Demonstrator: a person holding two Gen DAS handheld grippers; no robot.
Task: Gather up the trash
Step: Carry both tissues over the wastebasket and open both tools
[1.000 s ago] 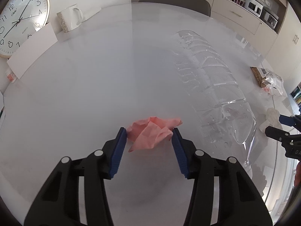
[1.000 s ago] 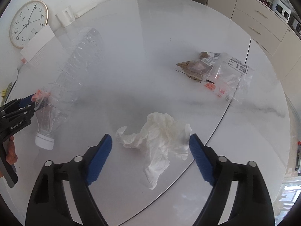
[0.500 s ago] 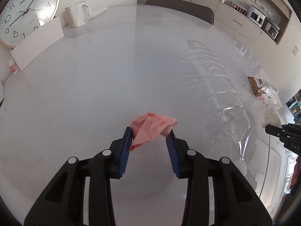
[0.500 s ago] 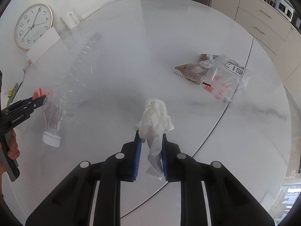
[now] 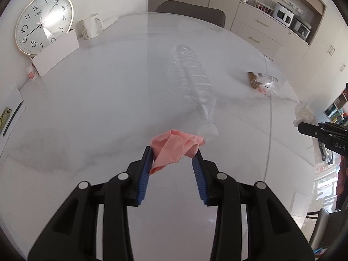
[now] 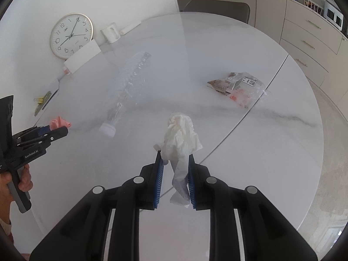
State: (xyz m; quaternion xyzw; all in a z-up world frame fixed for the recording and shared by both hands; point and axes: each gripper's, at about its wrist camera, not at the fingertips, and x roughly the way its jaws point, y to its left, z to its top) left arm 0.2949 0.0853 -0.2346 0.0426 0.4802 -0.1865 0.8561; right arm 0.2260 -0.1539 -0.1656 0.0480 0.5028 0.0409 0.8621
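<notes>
Paper in both tools, so steady carrying now, not more grabbing. Left tool (image 5: 174,154) partly closed, pads pressing a crumpled pink paper (image 5: 175,146) at its tips; right tool (image 6: 175,158) nearly shut on a white tissue (image 6: 180,139), with a loose tail hanging down between the pads. Best handled by keeping both squeezes firm and level, avoiding jerks, since the pink paper sits only at the very tips and could slip free. No bin visible in either view, so the drop-off place cannot be told.

Pink paper right at 12 o'clock of the left tool, clear of the white bench (image 5: 87,108). Empty clear bottle (image 5: 195,87) lying on the bench just past it, toward 1 o'clock, cap end nearest. Plastic wrapper (image 5: 263,82) farther off at 2 o'clock. From the right tool: tissue at 12 o'clock, bottle at 10 o'clock, wrapper at 1 o'clock, both apparently left for a later trip.
</notes>
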